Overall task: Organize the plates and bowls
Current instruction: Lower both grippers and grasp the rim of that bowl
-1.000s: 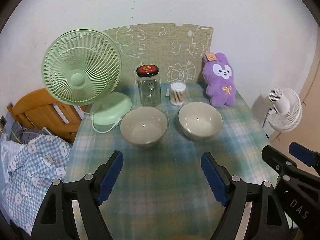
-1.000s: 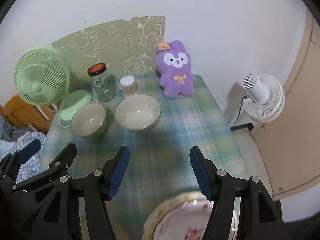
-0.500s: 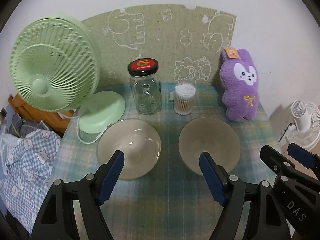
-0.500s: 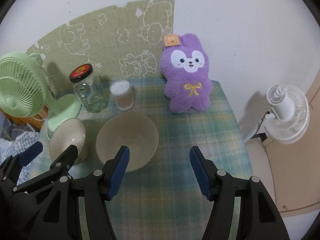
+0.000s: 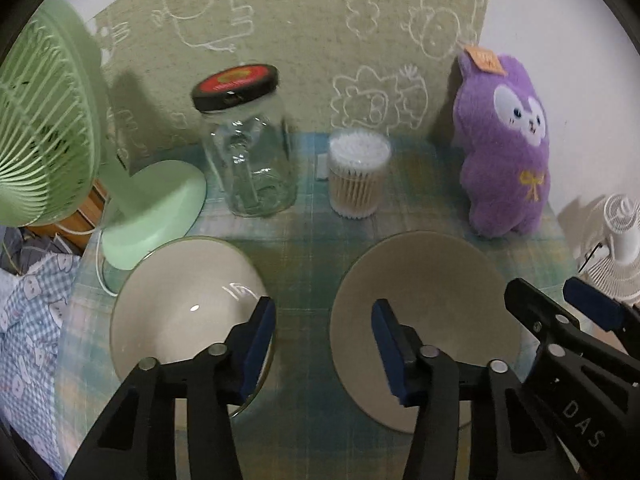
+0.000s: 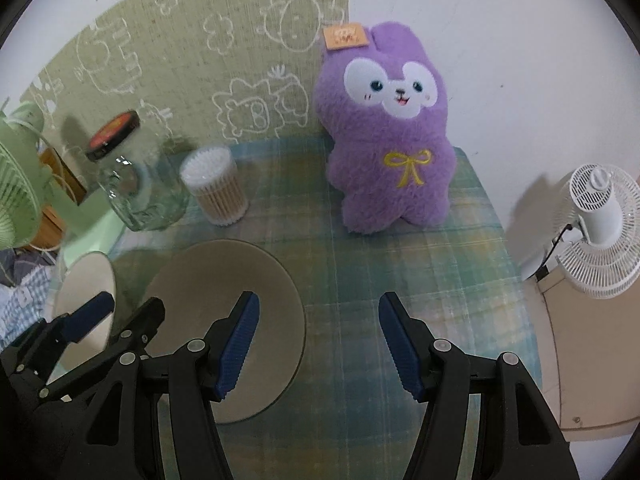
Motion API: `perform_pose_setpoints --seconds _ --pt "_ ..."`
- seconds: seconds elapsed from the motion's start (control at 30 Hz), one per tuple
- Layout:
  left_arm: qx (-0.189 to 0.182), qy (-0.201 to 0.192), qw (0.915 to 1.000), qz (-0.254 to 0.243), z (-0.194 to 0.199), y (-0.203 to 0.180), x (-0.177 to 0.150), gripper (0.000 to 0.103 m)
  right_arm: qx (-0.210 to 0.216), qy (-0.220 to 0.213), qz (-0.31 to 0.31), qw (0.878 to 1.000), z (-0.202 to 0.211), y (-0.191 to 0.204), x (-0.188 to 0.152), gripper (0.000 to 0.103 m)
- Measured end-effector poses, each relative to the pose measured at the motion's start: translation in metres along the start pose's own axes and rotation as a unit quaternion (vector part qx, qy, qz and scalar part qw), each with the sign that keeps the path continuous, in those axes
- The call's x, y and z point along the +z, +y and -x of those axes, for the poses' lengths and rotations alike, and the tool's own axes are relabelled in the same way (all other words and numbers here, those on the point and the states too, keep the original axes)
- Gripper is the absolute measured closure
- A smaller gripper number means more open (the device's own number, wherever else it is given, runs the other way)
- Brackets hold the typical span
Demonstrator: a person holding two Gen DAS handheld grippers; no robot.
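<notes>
Your left claw (image 5: 323,343) is closing with nothing between its pads, above the gap between two beige ceramic bowls (image 5: 184,312) (image 5: 424,320) before the purple plush rabbit (image 6: 390,128); only your right view shows your right claw (image 6: 318,346) gaping empty.

Not much to read here tbh. The only clear lettering is "DAS" in pale capitals on the black arm of the right gripper (image 5: 560,320), seen at the lower right edge of the left wrist view. The jar (image 5: 250,160) has a red and black lid (image 5: 235,86) with some kind of print ringed around it, but it's too blurry to make out. The purple plush bunny (image 6: 390,132) has an orange tag (image 6: 346,37) on its ear with pale marks on it, can't read those either. The green mat (image 5: 304,40) behind only has animal doodles, no words
</notes>
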State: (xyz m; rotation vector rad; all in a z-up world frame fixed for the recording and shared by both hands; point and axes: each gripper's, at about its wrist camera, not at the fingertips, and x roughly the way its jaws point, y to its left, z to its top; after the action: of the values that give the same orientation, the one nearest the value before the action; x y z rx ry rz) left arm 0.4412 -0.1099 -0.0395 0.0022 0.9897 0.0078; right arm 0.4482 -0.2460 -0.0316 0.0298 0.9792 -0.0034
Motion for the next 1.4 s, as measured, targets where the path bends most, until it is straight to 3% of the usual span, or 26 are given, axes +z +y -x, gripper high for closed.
perform_pose_setpoints --seconds 0.13,0.33,0.4,0.47,0.7,0.97,1.4 --pt "-0.006 0.005 0.9998 -0.017 -0.009 -0.009 0.005 0.064 0.006 0.017 0.0 1.0 -0.019 0.0 0.0 0.049" --pt "-0.007 0.019 0.9997 -0.013 -0.023 -0.009 0.008 0.068 0.012 0.027 -0.002 1.0 -0.033 -0.001 0.0 0.052" --pt "-0.009 0.026 0.9995 -0.014 -0.029 -0.01 0.008 0.07 0.012 0.03 0.001 0.999 -0.035 0.0 -0.001 0.058" --pt "-0.011 0.034 0.9993 -0.014 -0.035 -0.009 0.006 0.077 0.02 0.034 0.001 0.999 -0.039 0.001 -0.002 0.06" --pt "-0.025 0.044 0.9987 -0.008 -0.042 -0.006 0.005 0.084 0.058 0.039 -0.002 0.998 -0.042 0.004 -0.001 0.087" --pt "-0.026 0.055 0.9981 -0.01 -0.037 -0.005 0.002 0.085 0.057 0.041 0.009 0.998 -0.037 0.006 -0.003 0.087" --pt "-0.031 0.064 0.9969 -0.034 -0.008 -0.007 -0.028 0.085 0.042 0.043 0.016 0.998 -0.002 0.005 -0.037 0.087"
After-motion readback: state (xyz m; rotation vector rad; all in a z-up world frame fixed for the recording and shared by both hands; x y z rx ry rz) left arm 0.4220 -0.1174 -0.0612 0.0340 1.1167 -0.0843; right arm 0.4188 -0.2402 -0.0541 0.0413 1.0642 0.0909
